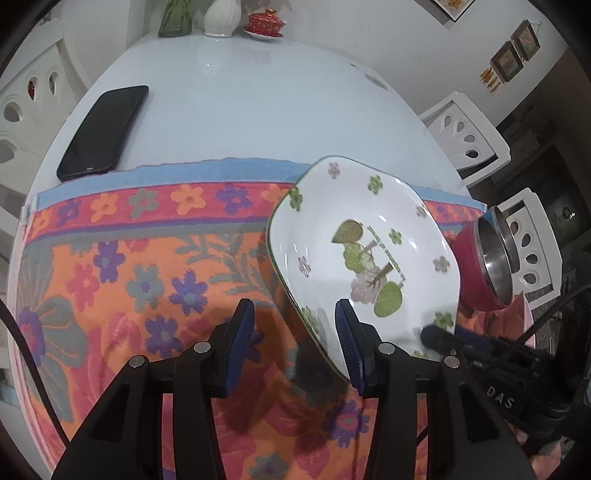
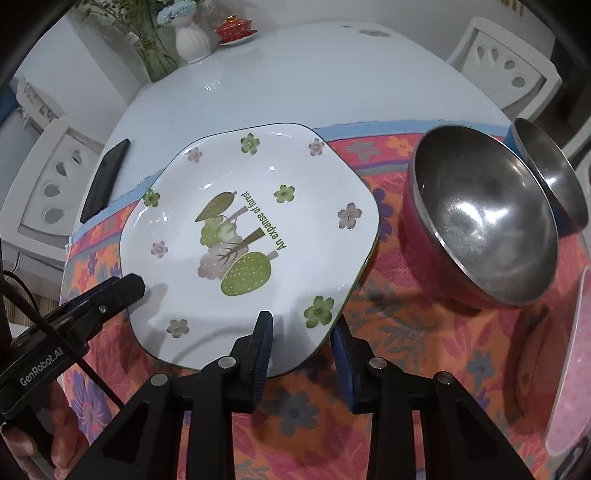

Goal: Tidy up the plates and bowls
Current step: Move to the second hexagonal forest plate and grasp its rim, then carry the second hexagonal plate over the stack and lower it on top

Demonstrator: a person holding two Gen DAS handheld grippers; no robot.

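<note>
A white squarish plate [image 2: 255, 229] with green trees and small flowers lies on the flowered cloth [image 2: 406, 332]; it also shows in the left wrist view [image 1: 362, 254]. My right gripper [image 2: 302, 332] is open, its jaws either side of the plate's near corner. My left gripper [image 1: 295, 325] is open at the plate's left edge, one finger over the plate. A red bowl with steel inside [image 2: 484, 221] stands right of the plate, a blue steel bowl [image 2: 550, 173] behind it. The red bowl shows in the left wrist view [image 1: 484, 266].
A black phone [image 1: 103, 133] lies on the white table [image 1: 258, 103] beyond the cloth. A white vase [image 1: 221, 16] and a red lidded cup [image 1: 266, 22] stand at the far edge. A pink plate [image 2: 572, 362] lies at the right. White chairs [image 2: 506, 62] surround the table.
</note>
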